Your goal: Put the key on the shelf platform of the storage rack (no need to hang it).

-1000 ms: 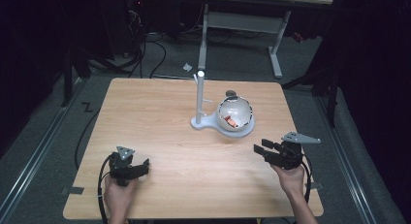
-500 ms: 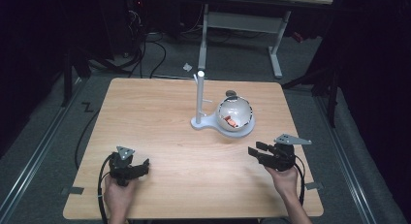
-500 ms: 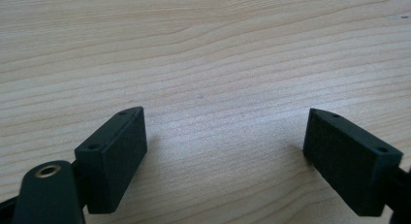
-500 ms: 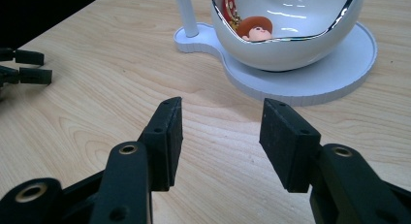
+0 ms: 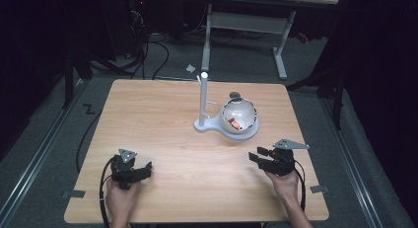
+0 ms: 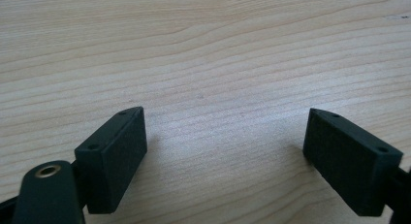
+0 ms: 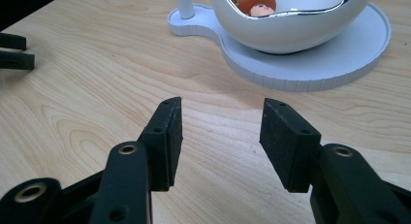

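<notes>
- The right claw (image 5: 260,157) sits at the lower right of the high view, in a hand (image 5: 286,181). Its two black jaws are apart and hold nothing.
- In the right gripper view the right claw (image 7: 220,136) points at the white bowl (image 7: 291,25) at the top of the frame. Bare wood lies between them, so they are near but not touching.
- The left claw (image 5: 143,170) is at the lower left of the high view, low over the tabletop (image 5: 162,119). In the left gripper view its jaws are wide apart, with just wood between them (image 6: 225,151).
- The white bowl (image 5: 239,116) is shiny inside and sits on a flat white stand (image 5: 212,125), right of the middle of the high view. A thin white pole (image 5: 202,97) goes up from the stand.
- Some small things (image 7: 257,6) lie in the bowl, one orange-brown and round. I cannot tell what they are.
- I think the job has hardly begun. No claw has touched the bowl or the things in it.
- What seems left: move the right claw up to the bowl, then pinch what is wanted.
</notes>
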